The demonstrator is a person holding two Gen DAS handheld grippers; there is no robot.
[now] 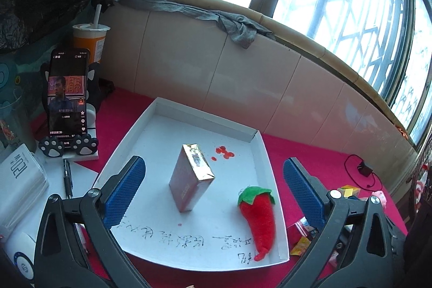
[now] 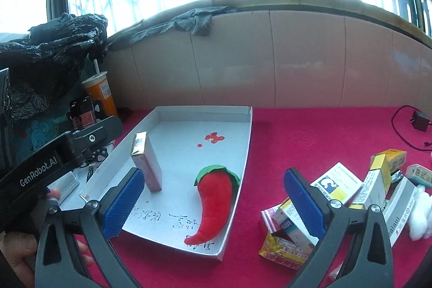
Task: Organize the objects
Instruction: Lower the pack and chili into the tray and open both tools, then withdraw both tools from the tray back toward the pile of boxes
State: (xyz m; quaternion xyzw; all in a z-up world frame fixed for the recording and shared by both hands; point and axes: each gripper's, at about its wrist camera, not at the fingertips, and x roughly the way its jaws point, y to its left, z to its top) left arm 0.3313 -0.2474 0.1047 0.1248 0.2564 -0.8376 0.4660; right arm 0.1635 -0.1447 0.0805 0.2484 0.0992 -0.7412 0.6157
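So both grippers, left [image 1: 213,190] and right [image 2: 213,199], are wide open and empty over the tray [image 2: 244,153]; I see the loose boxes [image 2: 348,196] right of it, nearest the right jaws.

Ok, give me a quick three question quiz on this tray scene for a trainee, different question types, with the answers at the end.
1. True or false: the red plush chili lies inside the white tray.
2. The gold-topped box in the tray is: A) standing on end, B) lying flat.
3. Where is the pile of small boxes relative to the tray in the right wrist view?

Key: 1 true; 2 A; 3 to its right, on the red cloth.
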